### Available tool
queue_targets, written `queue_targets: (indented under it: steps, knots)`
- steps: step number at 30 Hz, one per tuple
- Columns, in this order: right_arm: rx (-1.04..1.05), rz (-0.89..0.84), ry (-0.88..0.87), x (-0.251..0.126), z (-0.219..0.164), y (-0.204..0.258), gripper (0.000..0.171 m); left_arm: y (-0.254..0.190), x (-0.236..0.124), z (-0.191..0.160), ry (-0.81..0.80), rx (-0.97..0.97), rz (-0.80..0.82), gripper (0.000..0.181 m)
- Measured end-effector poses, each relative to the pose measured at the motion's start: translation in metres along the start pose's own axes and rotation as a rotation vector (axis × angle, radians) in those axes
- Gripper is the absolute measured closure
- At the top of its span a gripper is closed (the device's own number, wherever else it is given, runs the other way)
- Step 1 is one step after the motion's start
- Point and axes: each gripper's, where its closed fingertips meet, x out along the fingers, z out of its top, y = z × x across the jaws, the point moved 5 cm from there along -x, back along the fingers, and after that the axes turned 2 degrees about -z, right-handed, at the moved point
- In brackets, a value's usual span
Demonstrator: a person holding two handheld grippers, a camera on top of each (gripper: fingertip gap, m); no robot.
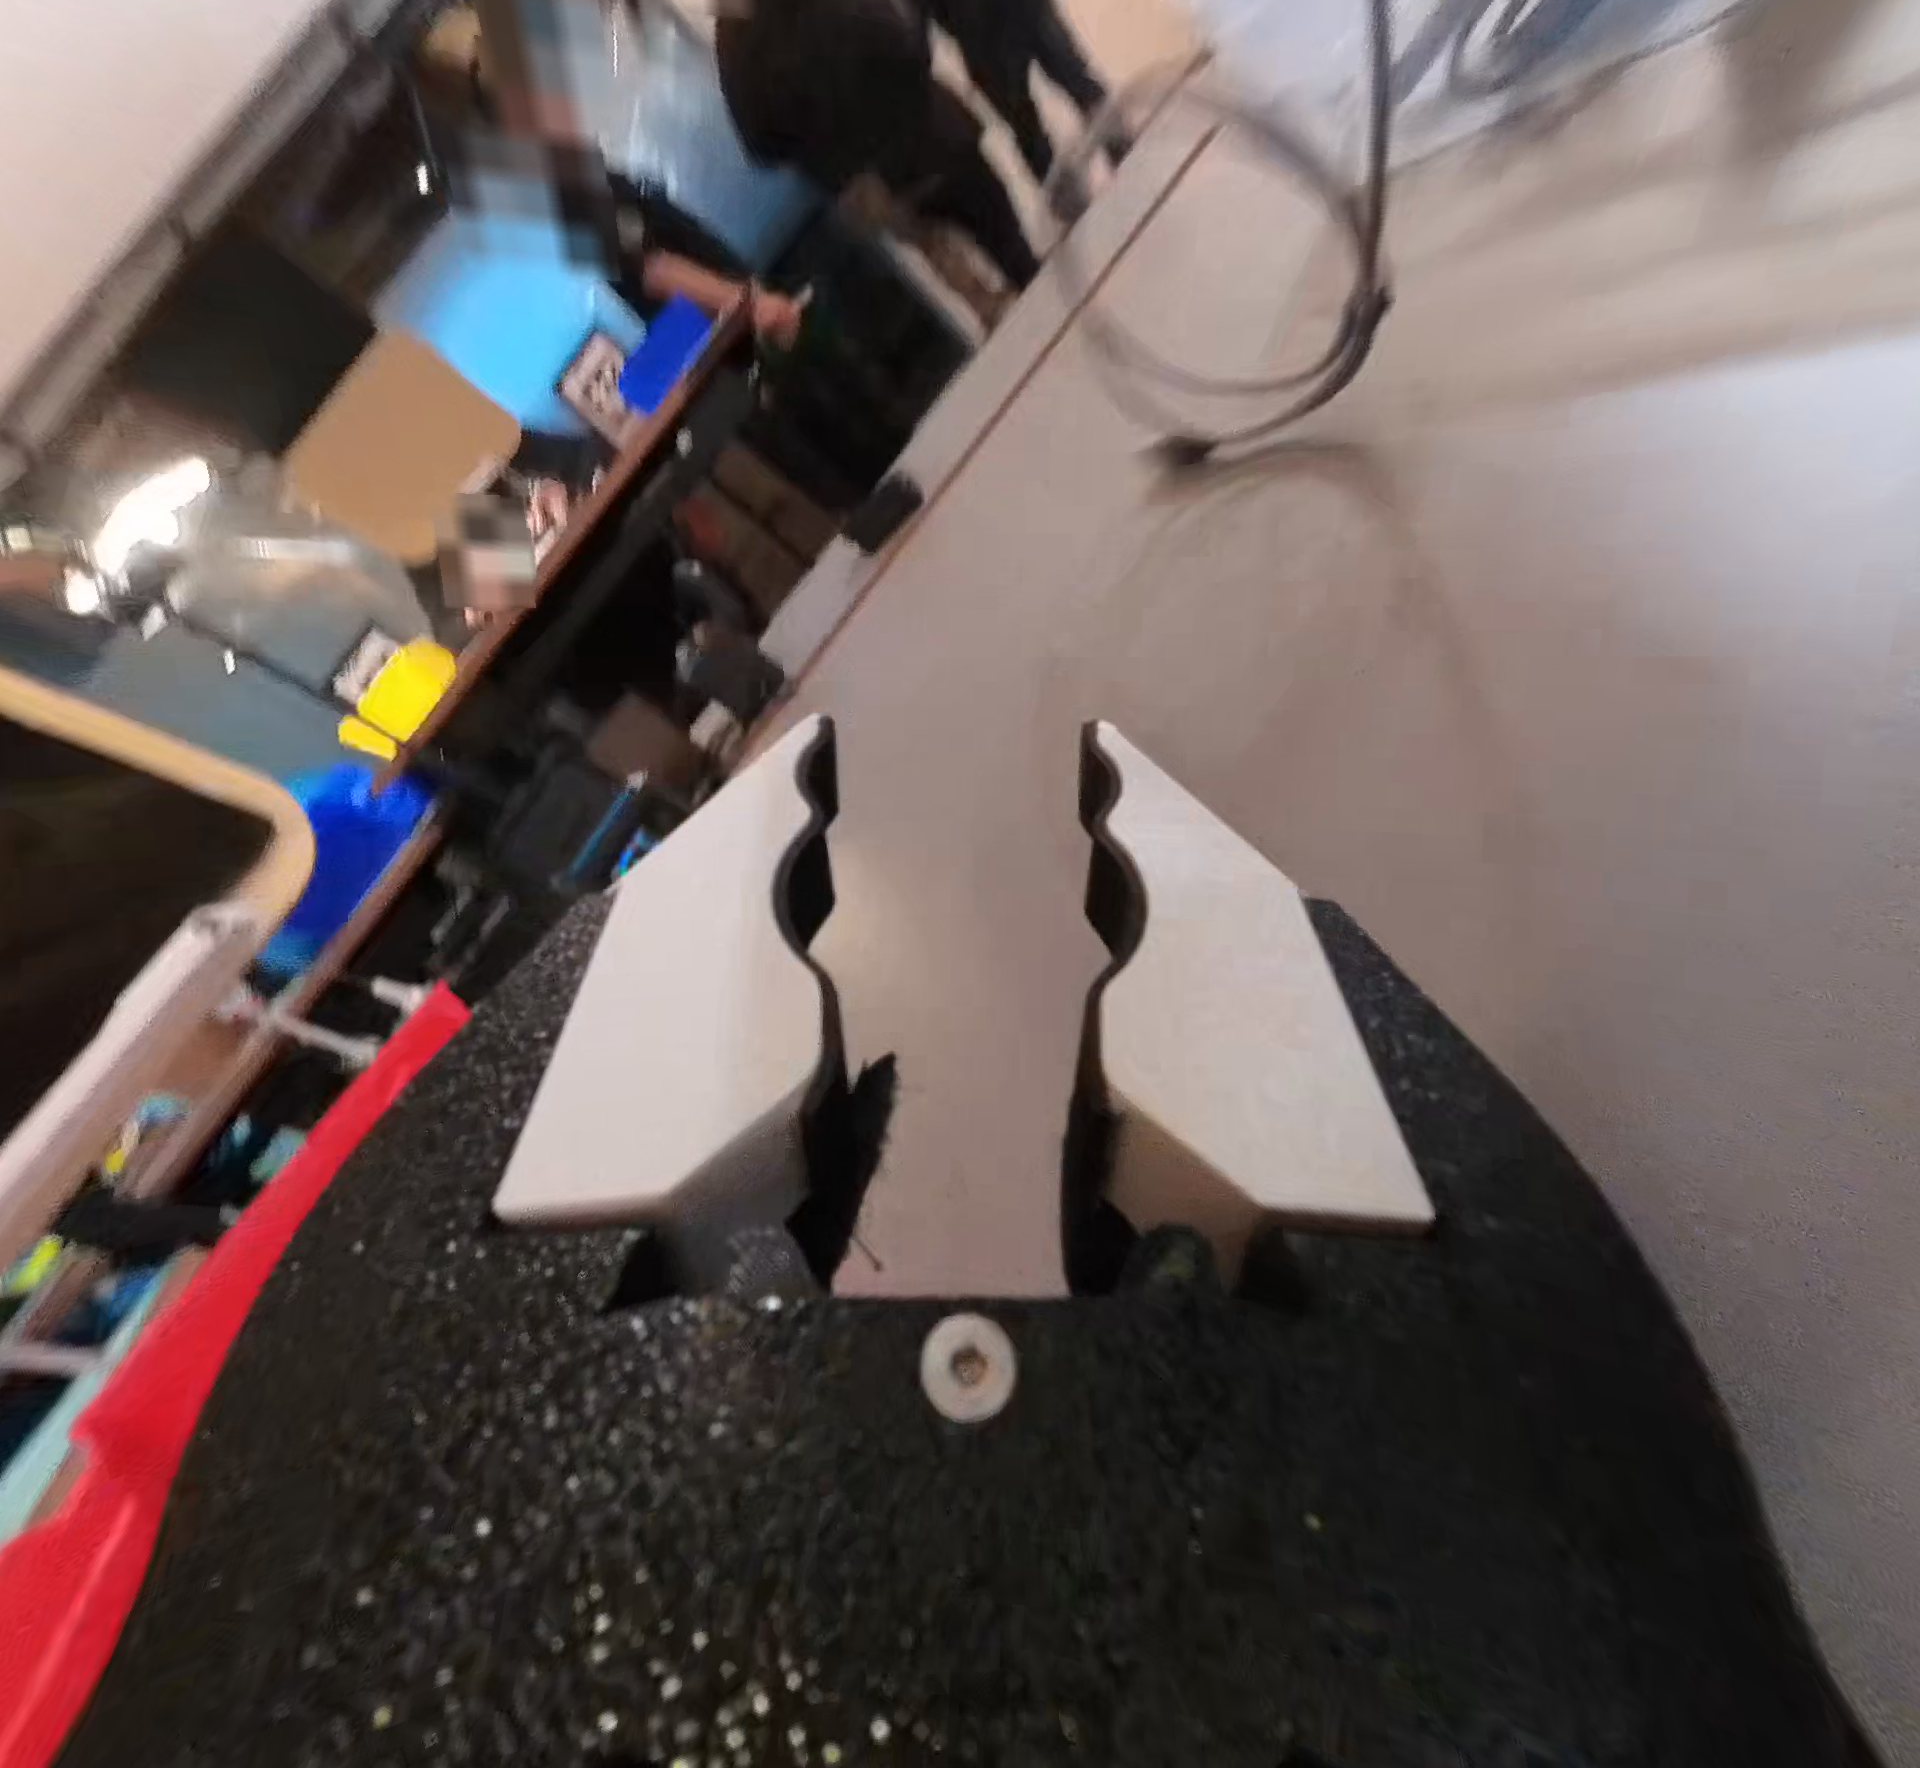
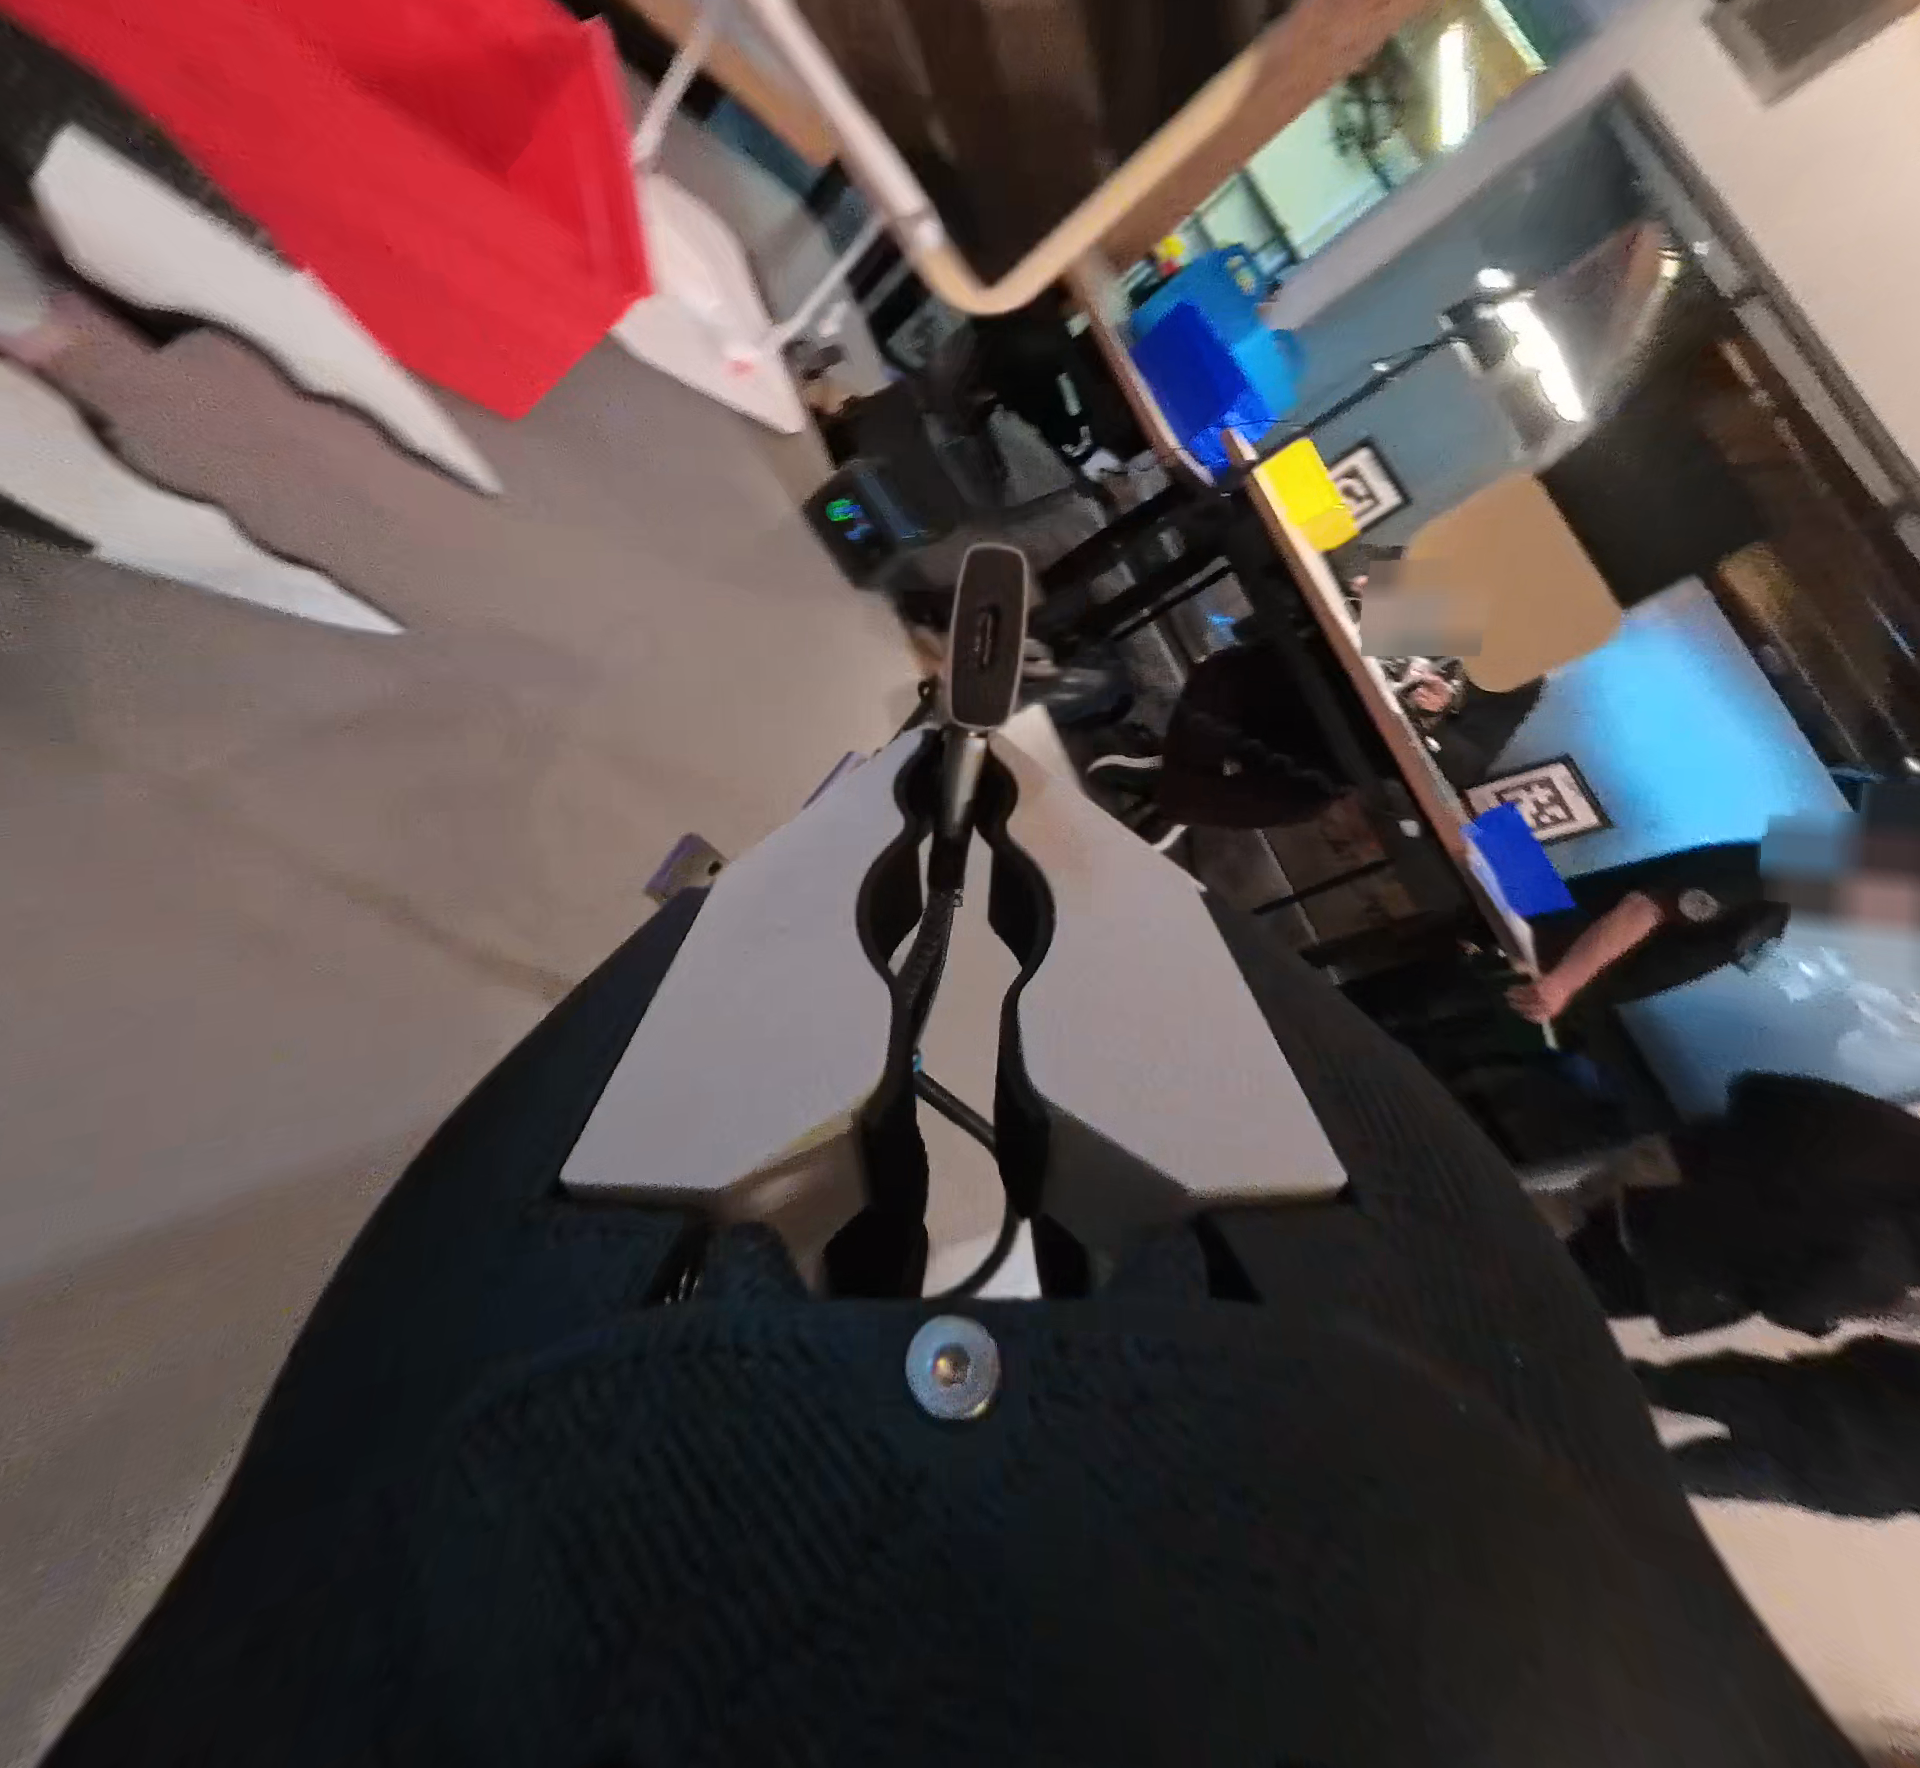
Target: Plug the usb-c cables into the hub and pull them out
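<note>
My left gripper [image 1: 956,762] is open and empty, tilted over a grey table [image 1: 1455,783]. A thin dark cable [image 1: 1369,305] loops on the table far ahead of it, with one end [image 1: 1184,451] lying flat. My right gripper [image 2: 961,762] is shut on the silver neck and braided cable [image 2: 935,939] of a small dark hub [image 2: 987,638]. The hub sticks out past the fingertips and shows one slot-shaped port. The cable runs back between the fingers. The left gripper's red body [image 2: 364,77] and white fingers [image 2: 208,295] show at the upper left of the right wrist view.
The table edge [image 1: 935,492] runs diagonally past the left gripper. Beyond it are a shelf with blue and yellow boxes [image 2: 1299,492], a chair frame [image 2: 935,253], and people standing in the background [image 1: 987,56]. Both views are tilted and blurred.
</note>
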Motion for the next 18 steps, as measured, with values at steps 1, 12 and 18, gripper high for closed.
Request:
queue_targets:
  steps: [1, 12, 18]
  knots:
    - [0.022, -0.027, -0.007, -0.011, 0.000, -0.022, 0.168, 0.003, 0.002, -0.003, 0.034, -0.030, 0.012, 0.136]
    - [0.141, -0.295, -0.003, -0.100, -0.028, -0.198, 0.168, 0.000, 0.007, -0.004, 0.052, -0.131, -0.031, 0.138]
    - [0.141, -0.378, -0.047, -0.114, -0.010, -0.254, 0.168, -0.003, 0.008, -0.006, 0.060, -0.116, -0.041, 0.138]
